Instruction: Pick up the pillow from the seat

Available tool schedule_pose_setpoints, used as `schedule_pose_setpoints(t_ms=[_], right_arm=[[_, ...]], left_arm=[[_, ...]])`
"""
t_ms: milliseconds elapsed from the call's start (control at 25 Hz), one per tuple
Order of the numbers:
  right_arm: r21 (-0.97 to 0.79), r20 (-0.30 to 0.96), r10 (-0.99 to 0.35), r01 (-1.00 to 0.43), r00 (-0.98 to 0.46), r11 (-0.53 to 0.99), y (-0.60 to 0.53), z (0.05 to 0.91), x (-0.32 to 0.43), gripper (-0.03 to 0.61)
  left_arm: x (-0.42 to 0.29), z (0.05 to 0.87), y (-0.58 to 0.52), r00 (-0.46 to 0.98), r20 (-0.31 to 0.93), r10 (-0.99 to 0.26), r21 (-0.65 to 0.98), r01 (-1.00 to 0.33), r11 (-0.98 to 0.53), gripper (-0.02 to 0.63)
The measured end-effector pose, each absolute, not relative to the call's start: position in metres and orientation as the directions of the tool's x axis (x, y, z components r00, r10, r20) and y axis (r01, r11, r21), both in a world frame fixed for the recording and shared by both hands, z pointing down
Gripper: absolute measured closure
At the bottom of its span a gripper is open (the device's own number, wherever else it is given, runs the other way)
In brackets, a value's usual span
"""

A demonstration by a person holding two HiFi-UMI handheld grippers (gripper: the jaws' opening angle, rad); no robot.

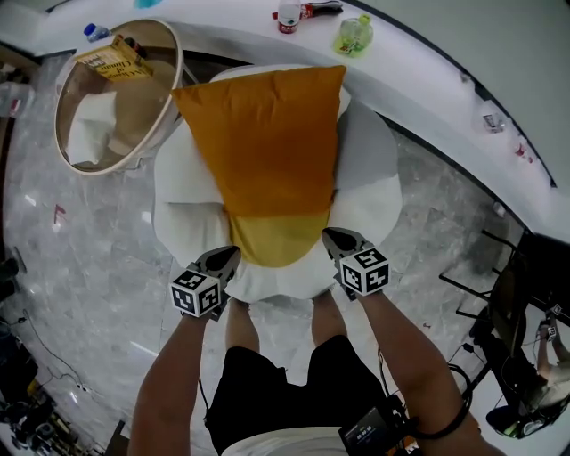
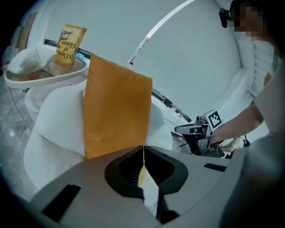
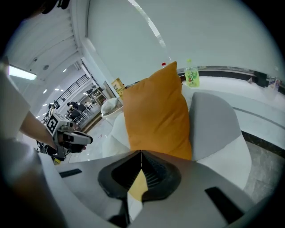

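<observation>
Biggest thing here is the white seat (image 1: 183, 191) with a grey backrest. The orange pillow (image 1: 267, 151) stands upright in front of that backrest and covers most of the cushion. I can't tell whether its bottom edge is touching the cushion or not. In the head view its lower strip looks paler yellow than the rest.

Behind the seat a curved white surface (image 1: 419, 67) runs across the top of the head view. To the left of the seat there's a round tub-like stand (image 1: 179, 67) with some white cloth lying in it.

The left gripper (image 1: 230, 256) is pinched tight on the pillow's lower left corner. In its own view (image 2: 143, 149) the jaws meet with only a sliver of yellow fabric between them. Same deal for the right gripper (image 1: 328, 236) on the lower right corner, where the jaws are closed on fabric (image 3: 141, 153). Both gripper bodies hide the actual corners.

Labels: a yellow snack bag (image 2: 69, 40) sits on the stand with dark lettering. I can maybe make out "of", but the rest is too small to read. On the surface there's a green bottle (image 1: 354, 34), a bottle with a red label (image 1: 288, 16) cut off by the top edge, and a blue-capped one (image 1: 96, 33). No print is readable on any of them.
</observation>
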State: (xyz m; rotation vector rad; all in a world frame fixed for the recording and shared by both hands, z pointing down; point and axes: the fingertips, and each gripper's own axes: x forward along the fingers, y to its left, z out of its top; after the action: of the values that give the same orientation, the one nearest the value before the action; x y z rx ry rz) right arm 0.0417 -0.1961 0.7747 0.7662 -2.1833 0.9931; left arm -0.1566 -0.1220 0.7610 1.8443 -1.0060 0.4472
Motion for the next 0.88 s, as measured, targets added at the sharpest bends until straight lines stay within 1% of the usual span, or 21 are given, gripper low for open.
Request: schedule_pose_setpoints(t_ms=[200, 360, 480, 640, 760, 800, 840, 880], right_arm=[[-0.415, 0.725, -0.27, -0.714, -0.634, 0.563, -0.233, 0.779, 0.037, 0.566], [-0.4, 0.735, -0.275, -0.723, -0.62, 0.564, -0.259, 0.784, 0.041, 0.566], [-0.382, 0.749, -0.281, -0.737, -0.6, 0.557, -0.275, 0.794, 0.046, 0.566], [-0.384, 0.75, -0.316, -0.772, -0.581, 0.507, -0.296, 0.806, 0.048, 0.566], [-0.387, 0.74, -0.333, -0.774, -0.585, 0.501, -0.309, 0.813, 0.043, 0.565], [-0.382, 0.739, -0.336, -0.774, -0.584, 0.505, -0.313, 0.816, 0.041, 0.557], [-0.378, 0.739, -0.338, -0.774, -0.583, 0.508, -0.317, 0.818, 0.039, 0.519], [-0.377, 0.739, -0.34, -0.775, -0.582, 0.507, -0.321, 0.82, 0.038, 0.45]], left_arm=[[-0.167, 0.777, -0.144, 0.586, 0.675, -0.448, 0.56, -0.802, -0.206, 0.604], [-0.176, 0.786, -0.173, 0.557, 0.679, -0.477, 0.545, -0.819, -0.181, 0.603], [-0.179, 0.786, -0.2, 0.554, 0.664, -0.502, 0.54, -0.82, -0.191, 0.603], [-0.192, 0.793, -0.219, 0.531, 0.675, -0.513, 0.509, -0.838, -0.198, 0.571], [-0.206, 0.805, -0.228, 0.497, 0.694, -0.521, 0.479, -0.859, -0.182, 0.545], [-0.209, 0.809, -0.231, 0.487, 0.7, -0.522, 0.468, -0.865, -0.179, 0.534], [-0.213, 0.813, -0.235, 0.477, 0.705, -0.524, 0.457, -0.871, -0.177, 0.519], [-0.217, 0.816, -0.239, 0.468, 0.709, -0.527, 0.448, -0.877, -0.176, 0.489]])
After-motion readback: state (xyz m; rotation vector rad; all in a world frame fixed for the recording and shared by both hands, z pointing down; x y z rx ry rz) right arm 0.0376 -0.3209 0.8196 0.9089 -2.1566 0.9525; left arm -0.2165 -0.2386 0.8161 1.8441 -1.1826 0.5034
